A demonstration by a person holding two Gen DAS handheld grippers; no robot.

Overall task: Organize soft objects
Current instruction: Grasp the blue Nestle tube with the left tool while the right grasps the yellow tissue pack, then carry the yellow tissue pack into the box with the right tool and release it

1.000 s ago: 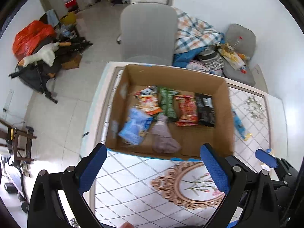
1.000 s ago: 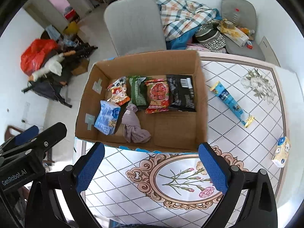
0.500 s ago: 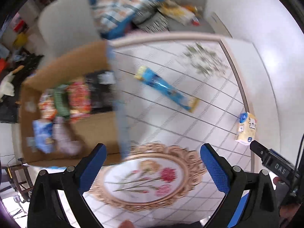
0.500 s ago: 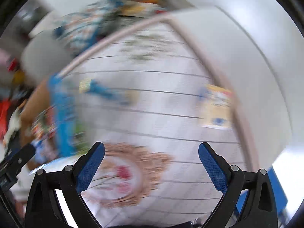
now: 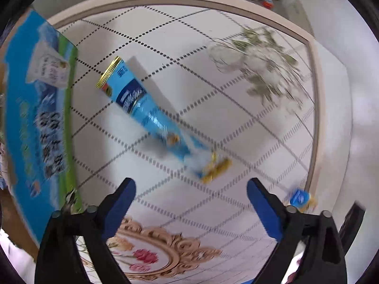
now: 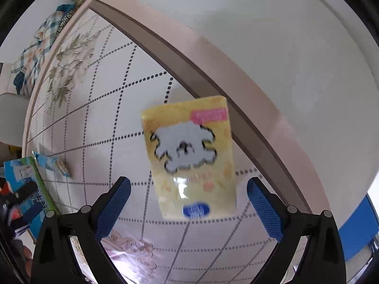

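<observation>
A long blue tube-shaped packet (image 5: 151, 116) with gold ends lies on the tiled tabletop, just ahead of my open, empty left gripper (image 5: 190, 202). A yellow tissue pack (image 6: 191, 158) with a white cartoon dog lies flat near the table's curved edge, directly ahead of my open, empty right gripper (image 6: 188, 201). The cardboard box's blue printed outer side (image 5: 35, 123) is at the left of the left wrist view. The blue packet (image 6: 52, 163) and the box (image 6: 26, 189) also show at the left of the right wrist view. The tissue pack's end (image 5: 299, 197) peeks behind the left gripper's right finger.
The table's tan rim (image 6: 213, 68) curves past the tissue pack, with white wall beyond. An ornate floral medallion (image 5: 154, 248) is printed on the tabletop under the left gripper. A plaid cloth (image 6: 35, 47) lies beyond the table's far edge.
Both grippers have swung right, away from the box, and moved down closer to the table. The left now faces the blue packet, the right the yellow tissue pack. Both stay open.
</observation>
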